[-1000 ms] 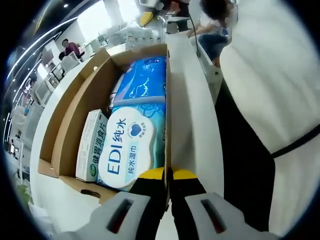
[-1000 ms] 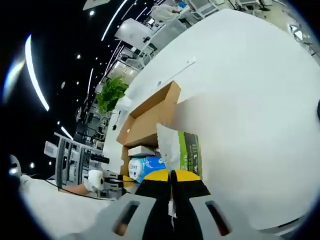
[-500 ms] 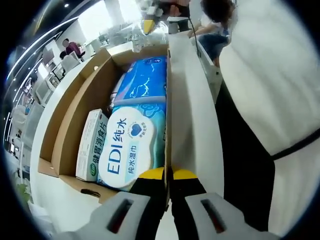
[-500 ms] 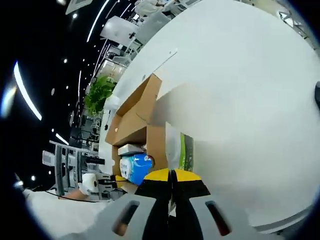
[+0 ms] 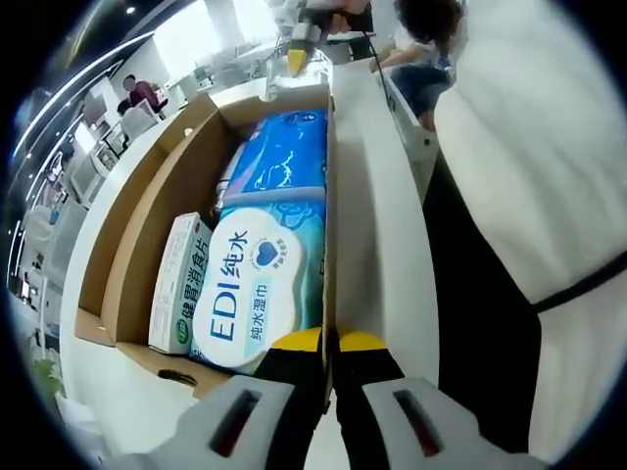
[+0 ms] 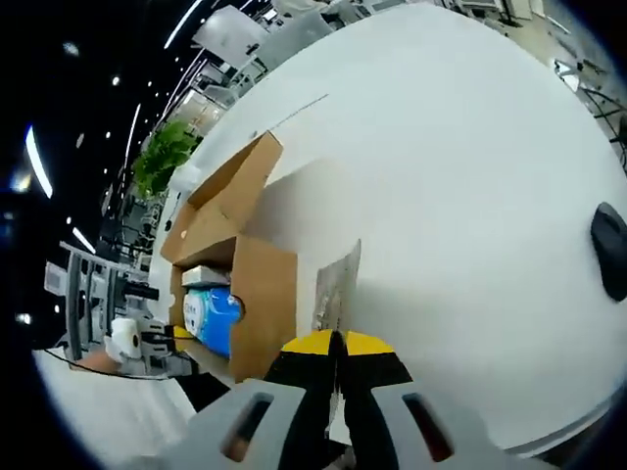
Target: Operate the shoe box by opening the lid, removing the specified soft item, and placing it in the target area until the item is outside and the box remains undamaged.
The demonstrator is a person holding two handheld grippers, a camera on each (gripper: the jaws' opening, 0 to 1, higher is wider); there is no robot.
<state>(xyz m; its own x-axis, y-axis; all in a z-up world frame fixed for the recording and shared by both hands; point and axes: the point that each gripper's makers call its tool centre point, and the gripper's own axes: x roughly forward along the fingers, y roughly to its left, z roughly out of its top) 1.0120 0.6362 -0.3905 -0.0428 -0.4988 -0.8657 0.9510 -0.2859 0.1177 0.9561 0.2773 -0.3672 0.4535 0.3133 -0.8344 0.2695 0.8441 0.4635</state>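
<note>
The right gripper (image 6: 336,343) is clamped on the soft pack (image 6: 335,286), already outside the open box (image 6: 263,294) above the table (image 6: 460,186), so lowering it gently works best while the left gripper (image 5: 331,341), jaws pinched on the box wall, steadies it

A white table (image 6: 470,166) spreads across the right gripper view, a dark oval object (image 6: 609,250) lying on it at three o'clock. A green potted plant (image 6: 162,157) stands at ten o'clock beside office desks. In the left gripper view, a seated person (image 5: 137,95) appears at eleven o'clock among distant desks.
</note>
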